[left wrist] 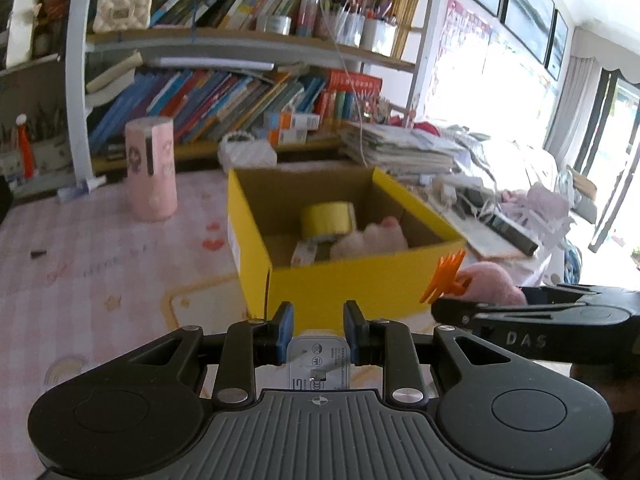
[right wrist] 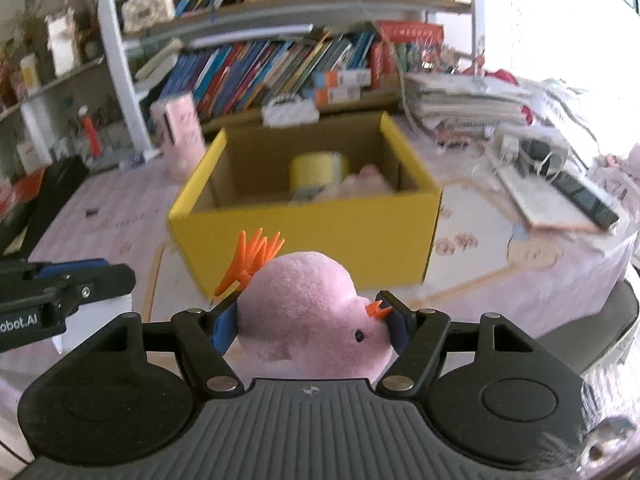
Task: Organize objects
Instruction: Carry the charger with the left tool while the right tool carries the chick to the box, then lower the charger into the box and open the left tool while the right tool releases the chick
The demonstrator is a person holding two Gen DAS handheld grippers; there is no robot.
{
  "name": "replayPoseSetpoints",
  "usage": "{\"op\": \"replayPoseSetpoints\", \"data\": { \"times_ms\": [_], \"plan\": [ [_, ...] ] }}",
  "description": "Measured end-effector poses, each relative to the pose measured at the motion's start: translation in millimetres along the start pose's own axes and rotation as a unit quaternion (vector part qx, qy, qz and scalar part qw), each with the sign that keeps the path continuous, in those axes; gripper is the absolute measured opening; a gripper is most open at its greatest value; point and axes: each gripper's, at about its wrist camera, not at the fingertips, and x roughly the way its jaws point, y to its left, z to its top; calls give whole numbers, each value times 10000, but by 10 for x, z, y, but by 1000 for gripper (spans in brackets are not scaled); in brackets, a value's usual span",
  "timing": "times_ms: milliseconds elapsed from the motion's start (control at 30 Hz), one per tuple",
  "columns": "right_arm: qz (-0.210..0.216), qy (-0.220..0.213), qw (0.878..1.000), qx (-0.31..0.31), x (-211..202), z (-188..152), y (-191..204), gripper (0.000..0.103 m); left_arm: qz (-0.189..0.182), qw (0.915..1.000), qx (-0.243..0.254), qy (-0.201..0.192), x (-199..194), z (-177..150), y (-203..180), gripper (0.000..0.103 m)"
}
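My left gripper (left wrist: 319, 320) is shut on a small white charger block (left wrist: 319, 364) with printed marks, held between the blue pads. My right gripper (right wrist: 312, 320) is shut on a pink plush toy (right wrist: 308, 300) with orange spikes and a black eye. Both hang just short of the near wall of an open yellow cardboard box (left wrist: 352, 284), (right wrist: 304, 236) on the pink tablecloth. Inside the box lie a yellow tape roll (left wrist: 326, 218), another pink plush (left wrist: 380, 238) and a small packet. In the left wrist view, the held plush toy (left wrist: 492, 280) shows at the right.
A pink cylinder (left wrist: 151, 168) stands left of the box, and a white pouch (left wrist: 246, 152) lies behind it. Crowded bookshelves (left wrist: 240, 96) rise at the back. A paper stack (left wrist: 400, 148), a power strip with cables (right wrist: 536, 156) and a dark bar lie right.
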Motion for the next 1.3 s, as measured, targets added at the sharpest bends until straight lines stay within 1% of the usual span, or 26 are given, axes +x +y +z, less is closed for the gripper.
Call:
{"op": "replayPoseSetpoints", "data": {
  "times_ms": [233,400,567,667,733,867,1100,1133,1167,1233,1267,1300],
  "plan": [
    [63,-375,9993,13,115,408,-203,69,61,9998,98,-173,247,273,-120,25],
    [130,-461,9988,-84,275,599,-340,69,164,9995,88,-257,427,411,-209,25],
    [241,-482,9982,-270,486,736,-445,69,329,9992,5,-237,623,505,-244,25],
    [368,-417,9976,-414,652,798,-480,69,453,9988,-50,-179,771,560,-248,25],
    [466,-350,9970,-511,763,820,-493,69,515,9984,-49,-243,850,602,-254,25],
    [636,-116,9948,-786,1026,828,-489,69,666,9976,-21,-201,1036,691,-280,25],
    [952,395,9886,-1095,1421,819,-480,69,862,9962,-69,24,1359,735,-247,25],
    [987,379,9875,-1172,1449,818,-466,69,888,9960,-85,84,1413,731,-234,25],
    [1043,401,9860,-1241,1473,820,-450,69,914,9956,-114,143,1466,726,-217,19],
    [1039,371,9844,-1373,1519,835,-416,67,958,9948,-148,313,1582,712,-188,13],
    [1073,351,9828,-1459,1539,844,-402,61,998,9942,-157,360,1618,699,-180,13],
    [1162,426,9808,-1504,1578,857,-395,53,1014,9939,-165,405,1651,687,-172,13]
  ]
}}
